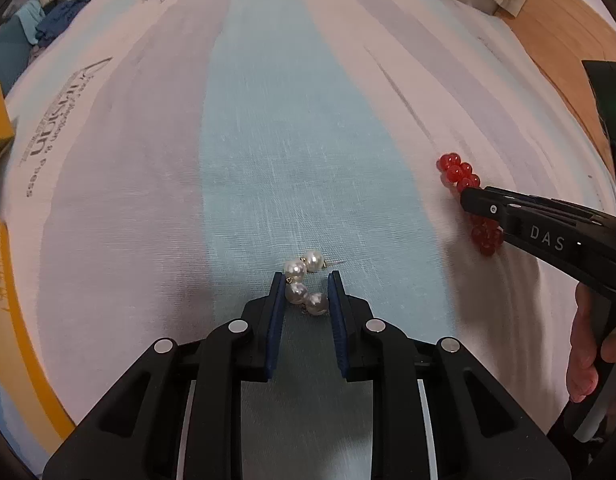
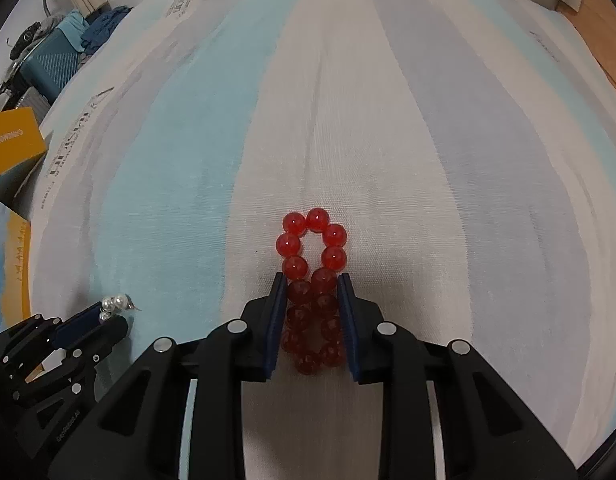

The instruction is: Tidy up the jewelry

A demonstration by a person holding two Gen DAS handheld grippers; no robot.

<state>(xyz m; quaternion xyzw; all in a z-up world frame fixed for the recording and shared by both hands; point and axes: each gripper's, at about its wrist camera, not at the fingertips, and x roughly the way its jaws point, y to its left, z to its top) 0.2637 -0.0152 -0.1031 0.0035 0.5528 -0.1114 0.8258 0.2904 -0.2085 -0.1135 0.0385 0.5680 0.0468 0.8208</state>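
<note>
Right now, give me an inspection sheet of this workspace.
Surface: striped blue, white and grey woven cloth, printed lettering at its left edge.
Job's things: white pearl earrings on the blue stripe; red glass-bead bracelet on the white stripe.
Clutter: yellow cardboard box at left.
Grippers: left gripper straddles the pearls; right gripper straddles the bracelet; contact unclear.
Cables: nothing seen.
Surroundings: teal ribbed suitcase, wooden floor.

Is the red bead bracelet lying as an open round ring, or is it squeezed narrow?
Squeezed narrow: the red bead bracelet forms a long loop, its sides nearly touching between the right claw's pads.
</note>
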